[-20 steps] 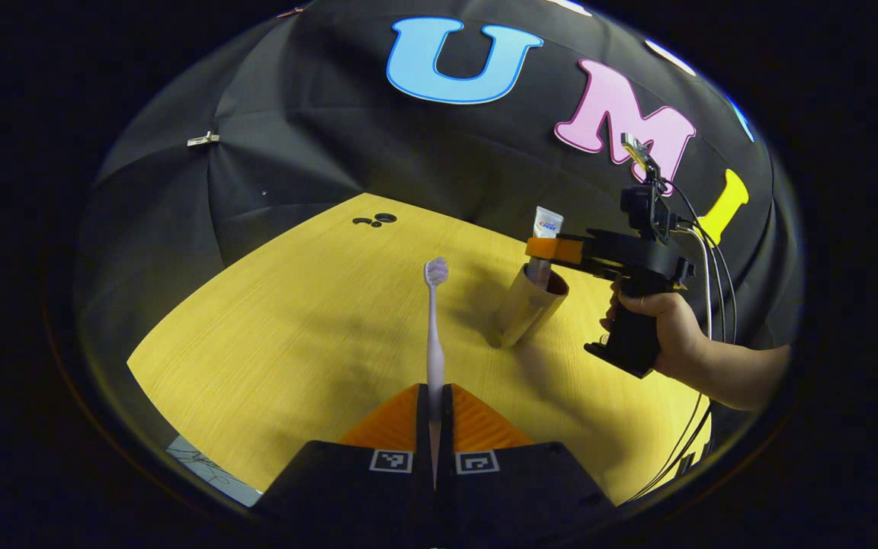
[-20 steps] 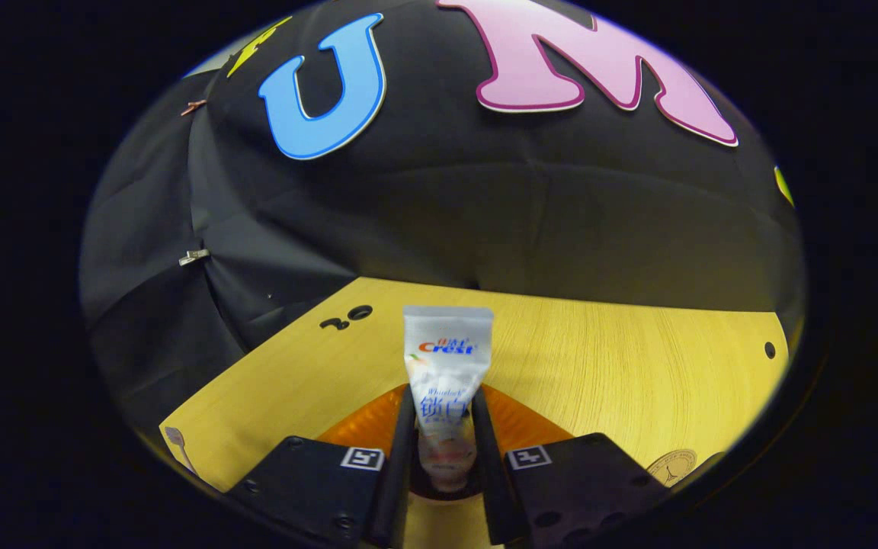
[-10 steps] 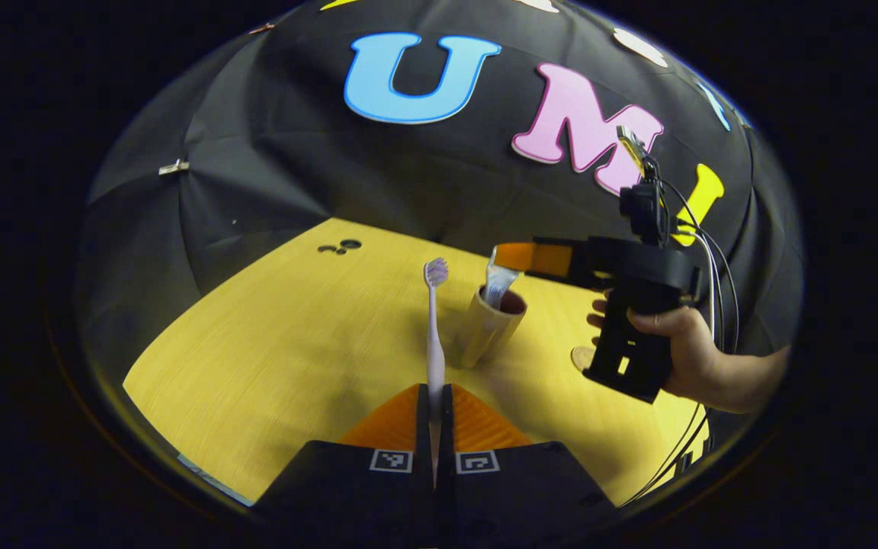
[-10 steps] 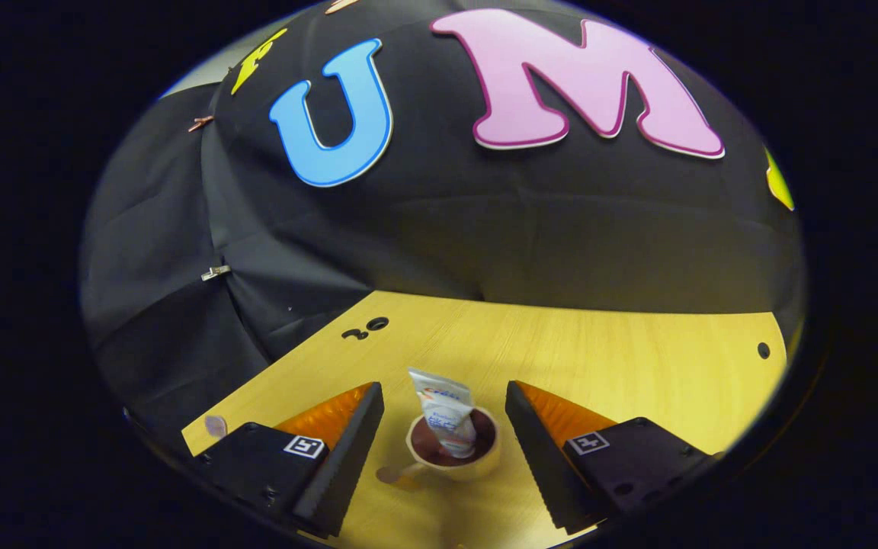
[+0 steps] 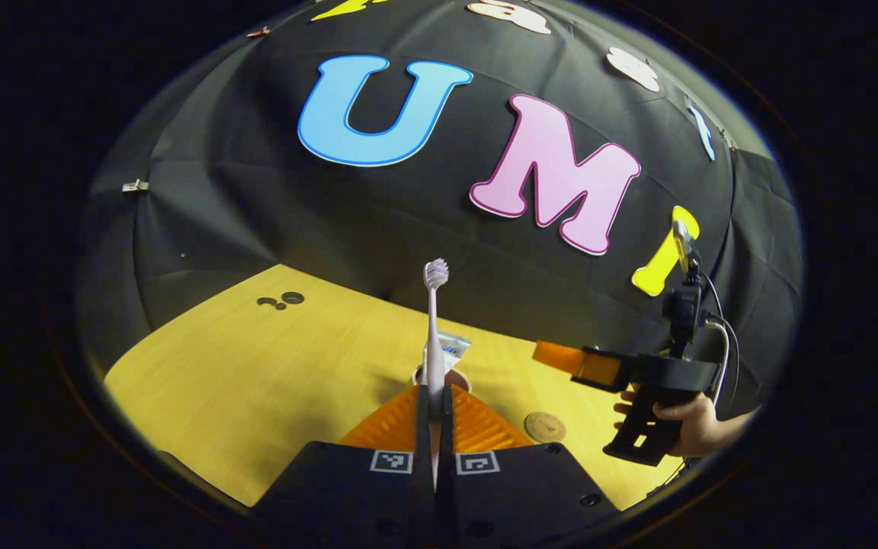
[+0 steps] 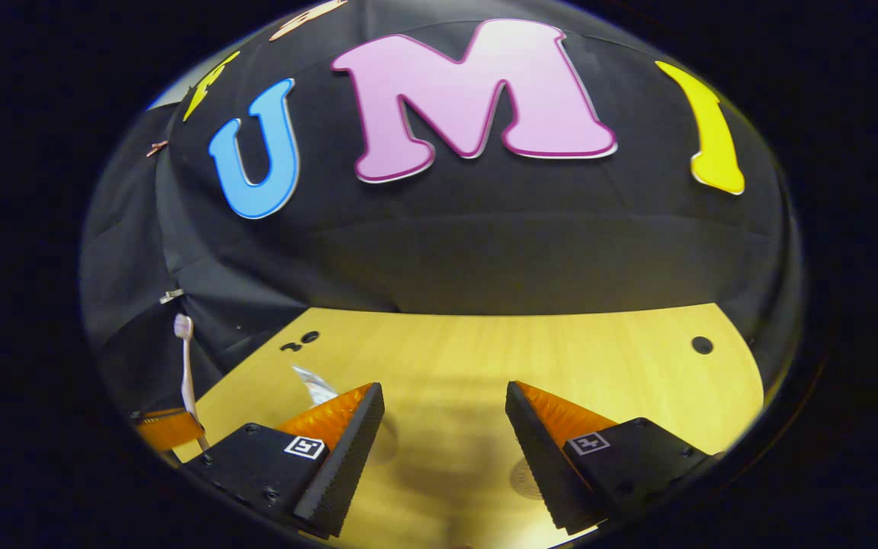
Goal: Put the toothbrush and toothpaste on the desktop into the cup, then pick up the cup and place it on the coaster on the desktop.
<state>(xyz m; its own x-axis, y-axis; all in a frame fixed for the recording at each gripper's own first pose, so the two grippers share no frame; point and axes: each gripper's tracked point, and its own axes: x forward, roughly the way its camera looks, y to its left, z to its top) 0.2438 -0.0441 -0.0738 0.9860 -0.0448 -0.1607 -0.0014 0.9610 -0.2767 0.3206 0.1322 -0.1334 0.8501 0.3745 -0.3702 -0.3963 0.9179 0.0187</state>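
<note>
Since released, toothpaste (image 5: pixel 450 349) in cup (image 5: pixel 454 377).

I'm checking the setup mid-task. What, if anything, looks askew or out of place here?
Nothing stands out. The toothpaste leans in the cup, as a tube would. The left gripper holds the toothbrush upright, and the coaster lies flat on the desktop.
</note>
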